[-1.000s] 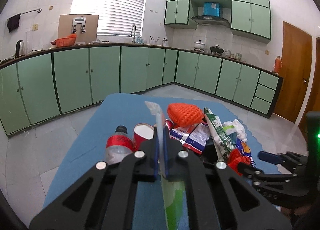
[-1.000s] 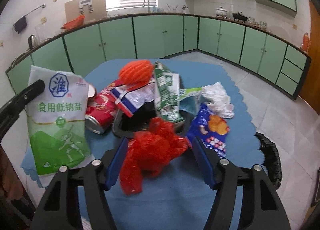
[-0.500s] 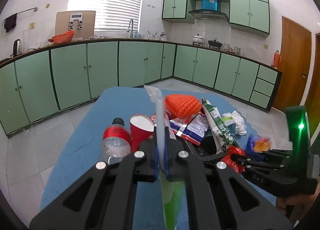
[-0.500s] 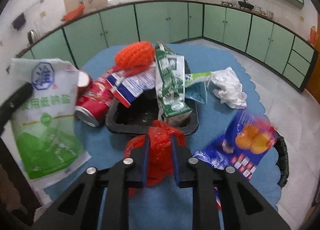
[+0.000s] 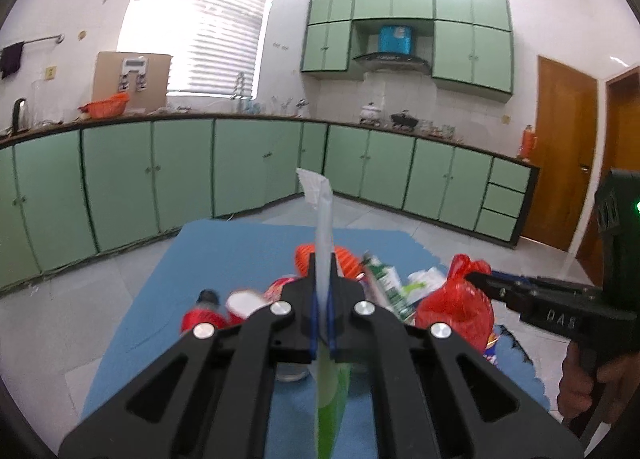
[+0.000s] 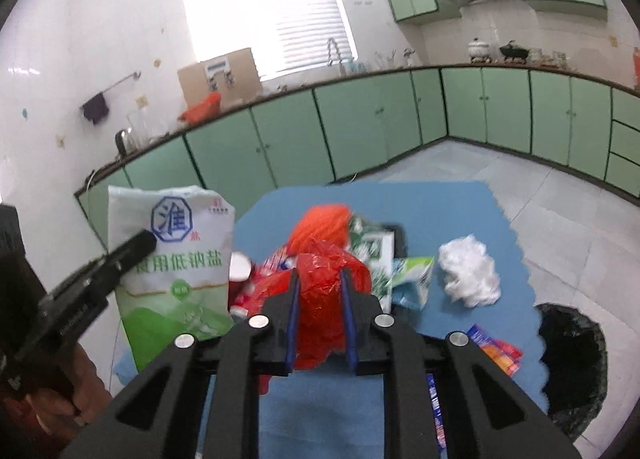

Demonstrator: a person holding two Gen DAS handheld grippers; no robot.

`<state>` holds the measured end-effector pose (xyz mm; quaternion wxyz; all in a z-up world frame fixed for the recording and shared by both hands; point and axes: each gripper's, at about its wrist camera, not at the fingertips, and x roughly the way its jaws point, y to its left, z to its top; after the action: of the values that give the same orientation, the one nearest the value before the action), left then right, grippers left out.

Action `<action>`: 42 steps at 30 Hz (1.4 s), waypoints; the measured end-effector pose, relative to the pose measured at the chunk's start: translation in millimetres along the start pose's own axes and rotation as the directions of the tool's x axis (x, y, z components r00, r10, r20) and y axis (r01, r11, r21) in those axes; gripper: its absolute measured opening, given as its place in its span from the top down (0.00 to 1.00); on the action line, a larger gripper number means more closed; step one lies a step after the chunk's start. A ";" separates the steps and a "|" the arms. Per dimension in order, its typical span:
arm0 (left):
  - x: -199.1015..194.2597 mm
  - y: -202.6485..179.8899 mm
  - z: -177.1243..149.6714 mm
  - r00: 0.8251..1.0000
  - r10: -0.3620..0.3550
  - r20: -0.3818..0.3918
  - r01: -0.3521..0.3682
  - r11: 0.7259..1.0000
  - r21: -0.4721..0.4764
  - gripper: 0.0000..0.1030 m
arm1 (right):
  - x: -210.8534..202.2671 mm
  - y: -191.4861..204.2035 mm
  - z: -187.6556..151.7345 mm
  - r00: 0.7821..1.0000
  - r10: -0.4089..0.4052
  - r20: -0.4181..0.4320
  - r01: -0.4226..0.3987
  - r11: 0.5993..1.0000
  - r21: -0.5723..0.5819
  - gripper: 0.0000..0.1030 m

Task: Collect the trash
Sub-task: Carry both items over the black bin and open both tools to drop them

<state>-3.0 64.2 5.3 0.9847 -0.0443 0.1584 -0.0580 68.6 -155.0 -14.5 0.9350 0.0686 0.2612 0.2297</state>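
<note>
Both tongs full over the blue table (image 6: 460, 211).
Our left gripper (image 5: 321, 295) pinches the salt bag (image 6: 176, 255) edge; our right gripper (image 6: 320, 291) clamps the crumpled red plastic bag (image 6: 324, 283).

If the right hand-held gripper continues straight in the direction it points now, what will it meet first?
The right hand-held gripper, shut on the red bag, points slightly down at the trash pile. It would probably first meet the orange net above the black tray, though depth is unclear.

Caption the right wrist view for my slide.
Right gripper clamps a red plastic bag above the blue mat; left gripper holds a salt bag.
</note>
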 end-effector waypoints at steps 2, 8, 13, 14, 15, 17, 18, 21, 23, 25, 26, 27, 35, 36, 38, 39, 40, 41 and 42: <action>2.5 -11.8 7.5 0.999 -0.043 0.013 0.043 0.999 0.011 0.98 | -12.4 -4.1 11.2 0.999 -0.039 0.029 0.039 0.999 -0.009 0.82; 22.0 -50.3 27.8 0.977 -0.215 0.008 0.215 0.977 0.001 0.98 | -48.4 -34.8 35.5 0.982 -0.164 0.089 0.163 0.986 0.017 0.82; 55.2 -101.6 39.1 0.940 -0.340 -0.028 0.340 0.940 0.021 0.98 | -81.0 -90.3 41.9 0.945 -0.313 0.095 0.306 0.948 0.086 0.82; 64.0 -112.6 39.9 0.932 -0.360 -0.037 0.361 0.932 0.021 0.98 | -83.7 -99.8 41.6 0.938 -0.334 0.092 0.327 0.941 0.091 0.82; 71.9 -124.2 40.9 0.925 -0.378 -0.044 0.379 0.925 0.024 0.98 | -88.3 -113.2 41.0 0.928 -0.363 0.086 0.354 0.930 0.100 0.82; 93.5 -149.4 43.6 0.904 -0.422 -0.068 0.424 0.906 0.012 0.98 | -94.7 -140.7 37.3 0.907 -0.416 0.064 0.406 0.906 0.121 0.82; 103.6 -159.5 43.6 0.894 -0.441 -0.081 0.443 0.897 -0.001 0.98 | -97.0 -149.6 36.0 0.902 -0.429 0.056 0.419 0.898 0.130 0.82; 138.7 -194.5 42.7 0.857 -0.498 -0.132 0.497 0.867 -0.045 0.98 | -104.2 -189.2 26.7 0.874 -0.486 0.021 0.477 0.864 0.164 0.82; 165.2 -218.2 38.0 0.843 -0.510 -0.171 0.508 0.859 -0.058 0.98 | -106.9 -209.3 20.6 0.856 -0.517 0.004 0.508 0.843 0.177 0.82; 187.7 -242.8 29.4 0.837 -0.507 -0.208 0.508 0.860 -0.053 0.98 | -106.1 -230.9 11.5 0.835 -0.549 -0.020 0.543 0.820 0.183 0.82; 199.5 -253.9 24.8 0.835 -0.501 -0.226 0.505 0.862 -0.047 0.98 | -107.2 -239.4 5.4 0.830 -0.556 -0.030 0.552 0.813 0.187 0.82; 207.9 -264.2 19.1 0.833 -0.497 -0.243 0.502 0.864 -0.043 0.98 | -105.0 -248.9 0.4 0.827 -0.560 -0.046 0.558 0.807 0.195 0.82; 279.3 -330.3 -31.7 0.793 -0.459 -0.402 0.500 0.866 -0.003 0.93 | -85.4 -318.9 -40.2 0.797 -0.576 -0.179 0.603 0.758 0.247 0.82; 284.9 -334.7 -35.9 0.792 -0.447 -0.415 0.494 0.869 0.006 0.84 | -82.5 -324.1 -44.8 0.795 -0.575 -0.192 0.606 0.756 0.248 0.81; 289.6 -334.7 -43.4 0.788 -0.431 -0.440 0.485 0.875 0.012 0.67 | -75.1 -334.6 -52.3 0.789 -0.574 -0.220 0.614 0.751 0.244 0.76; 289.2 -331.3 -44.5 0.786 -0.431 -0.443 0.485 0.875 0.009 0.64 | -71.4 -336.1 -54.3 0.785 -0.575 -0.231 0.619 0.748 0.241 0.74; 289.1 -329.7 -44.5 0.784 -0.433 -0.444 0.488 0.873 0.009 0.64 | -68.9 -336.4 -54.6 0.784 -0.574 -0.235 0.620 0.747 0.241 0.67; 287.8 -327.9 -43.8 0.784 -0.434 -0.443 0.490 0.872 0.014 0.64 | -66.5 -337.1 -55.6 0.784 -0.573 -0.239 0.620 0.746 0.246 0.62; 286.4 -326.1 -43.3 0.787 -0.432 -0.441 0.491 0.871 0.024 0.64 | -64.9 -337.4 -54.9 0.784 -0.574 -0.238 0.620 0.743 0.251 0.60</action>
<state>220.7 -298.1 -89.2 0.8829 -0.0002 0.3471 -0.3163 123.7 -483.4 -115.5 0.9139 0.1128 0.3701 -0.1228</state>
